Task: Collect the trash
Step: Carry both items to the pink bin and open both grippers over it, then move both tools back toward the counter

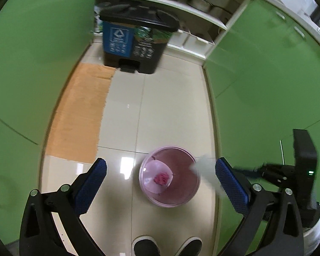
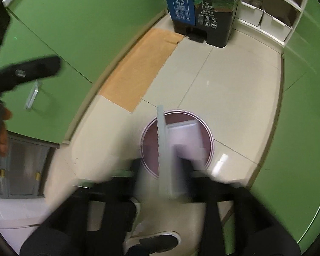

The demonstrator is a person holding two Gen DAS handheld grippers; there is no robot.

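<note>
A pink round waste bin (image 1: 170, 177) stands on the tiled floor; inside lie a pale plate-like piece and a crumpled pink scrap (image 1: 161, 178). My left gripper (image 1: 160, 183) is open and empty above the floor, the bin between its blue pads (image 1: 91, 185). My right gripper (image 2: 162, 166), blurred by motion, is shut on a clear plastic container (image 2: 170, 149) held over the bin (image 2: 209, 136). The container's edge also shows in the left wrist view (image 1: 204, 170), above the bin's right rim.
A black two-compartment pedal bin (image 1: 136, 38) stands at the far end against white shelves (image 1: 202, 15) holding metal pots. Green cabinet doors (image 1: 266, 81) line both sides. A cardboard sheet (image 1: 81, 111) lies on the floor at left. The person's shoes (image 1: 166, 245) are below.
</note>
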